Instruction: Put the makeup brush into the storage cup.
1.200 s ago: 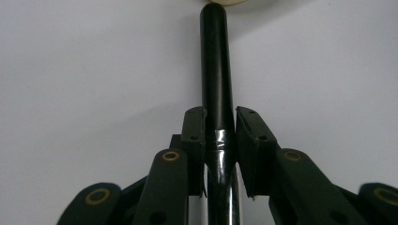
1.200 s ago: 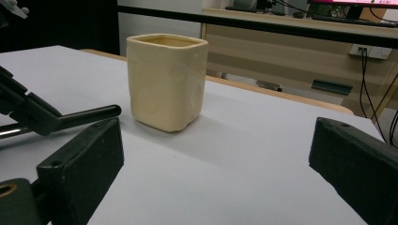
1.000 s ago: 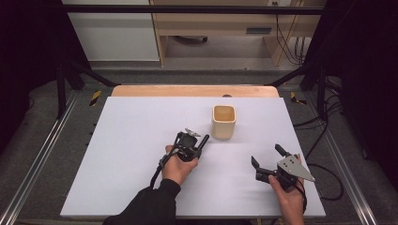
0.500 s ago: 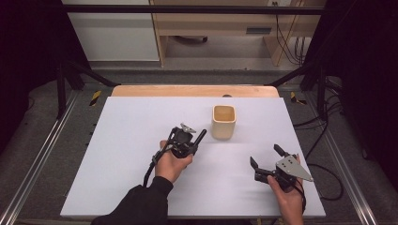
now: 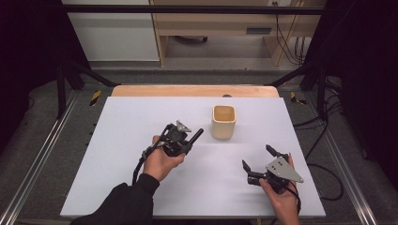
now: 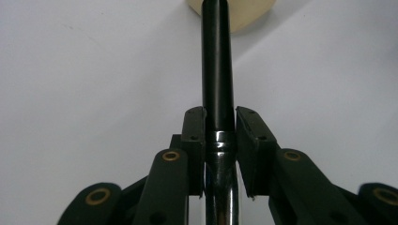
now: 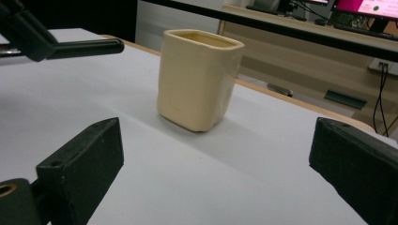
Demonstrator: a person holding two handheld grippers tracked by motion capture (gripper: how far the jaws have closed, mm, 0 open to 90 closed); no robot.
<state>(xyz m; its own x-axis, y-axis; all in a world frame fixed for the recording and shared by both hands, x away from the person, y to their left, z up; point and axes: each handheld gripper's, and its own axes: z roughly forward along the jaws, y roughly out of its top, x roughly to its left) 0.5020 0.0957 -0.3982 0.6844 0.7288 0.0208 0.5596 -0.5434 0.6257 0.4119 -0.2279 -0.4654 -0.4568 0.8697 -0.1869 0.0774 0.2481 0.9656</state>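
- Right gripper (image 5: 256, 161): near edge of white table (image 5: 126, 122), right side; jaws spread wide, nothing between them; pointed toward cup; idle, well apart from the work.
- Left gripper (image 5: 187, 140): mid-table, left of cup; jaws clamped narrow on black pen (image 6: 217, 70), seen in left gripper view gripped at the band where the matte barrel meets a glossy section.
- Black pen: held nearly level, lifted off the table; free end near cup's left side, not touching it.
- Cup (image 5: 223, 122): cream, squarish, upright, open mouth up, apparently empty as far as the interior shows; far centre of table, beyond both grippers.
- Step judged in hand: delivery of pen into cup.
- Advice: raise pen tip clear above rim (image 7: 202, 38) before any forward travel; tilt barrel toward vertical over the opening; centre over mouth, away from near wall, to avoid a nudge or tip-over; release only once tip sits below rim; right gripper available to steady cup if needed.
- Against half a second earlier: left gripper shifted slightly nearer the person and leftward, pen tip swung to point right toward cup; right gripper and cup unchanged in place.
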